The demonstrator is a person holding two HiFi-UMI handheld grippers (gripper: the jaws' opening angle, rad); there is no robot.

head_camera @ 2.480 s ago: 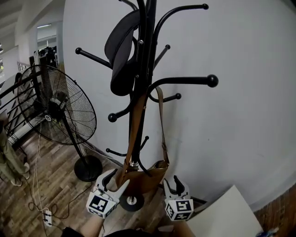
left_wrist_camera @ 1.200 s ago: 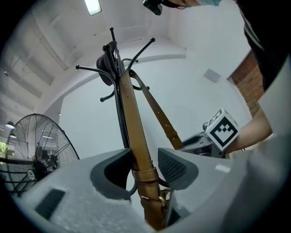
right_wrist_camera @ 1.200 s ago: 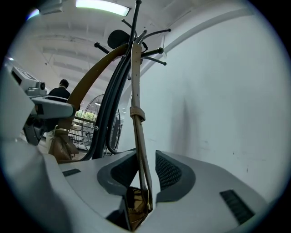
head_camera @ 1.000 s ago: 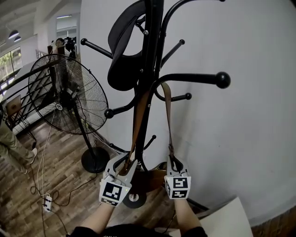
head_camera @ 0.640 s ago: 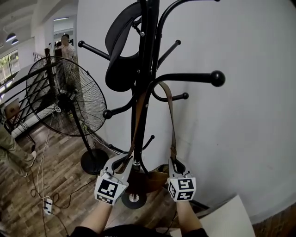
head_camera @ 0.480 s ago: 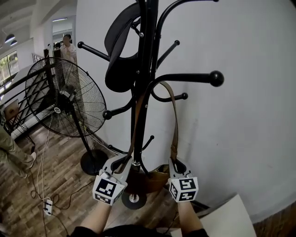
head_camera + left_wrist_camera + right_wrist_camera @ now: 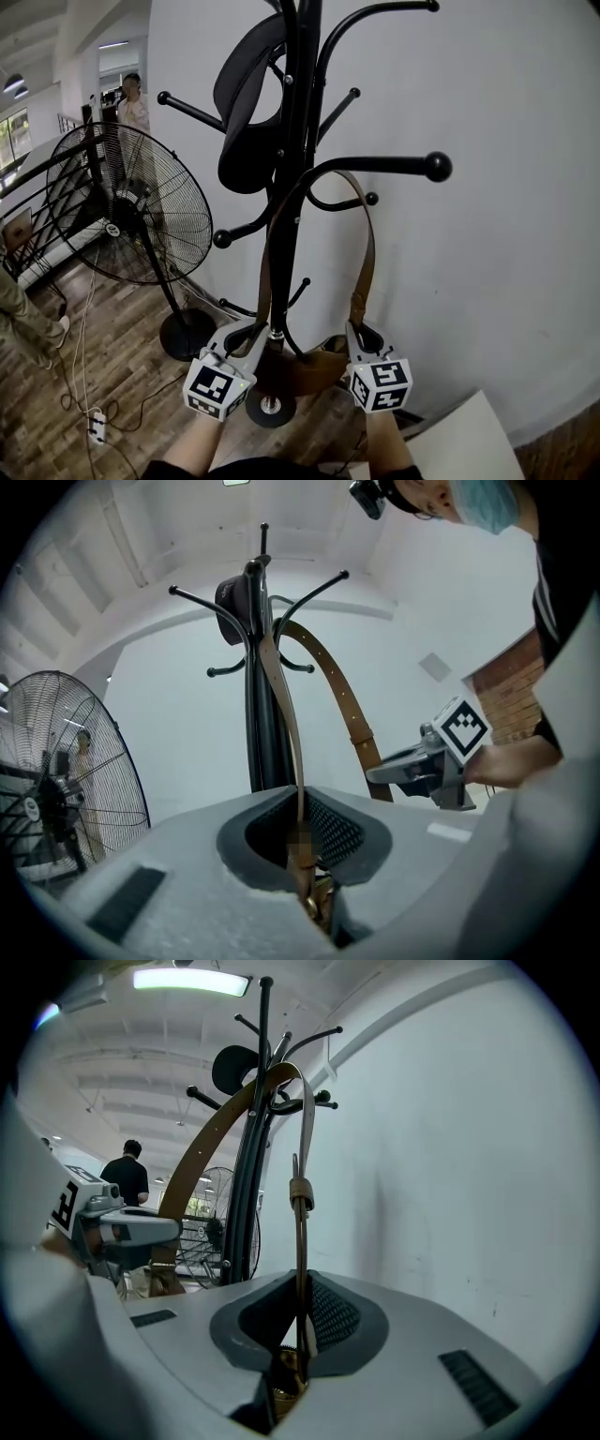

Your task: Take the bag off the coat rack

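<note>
Both grippers are clamped. The left gripper [image 7: 249,333] is closed on the left leg of the strap [image 7: 368,253], and the right gripper [image 7: 362,333] is closed on the right leg, low down near the bag end. Each gripper view shows leather pinched between the pads. The brown bag [image 7: 300,367] hangs low between the two grippers, against the pole of the coat rack [image 7: 286,234] and above its round base. The strap loops over the long hook [image 7: 394,162], which ends in a ball knob. My judgement: I raise both grips together until the loop goes slack, then walk its top outward along the hook and past the knob. I keep both legs even so the bag does not swing into the pole. The short peg [image 7: 352,201] just under the hook could catch the strap. The wall [image 7: 506,234] is close on the right and the fan [image 7: 131,202] stands to the left. The open room is back toward me.
</note>
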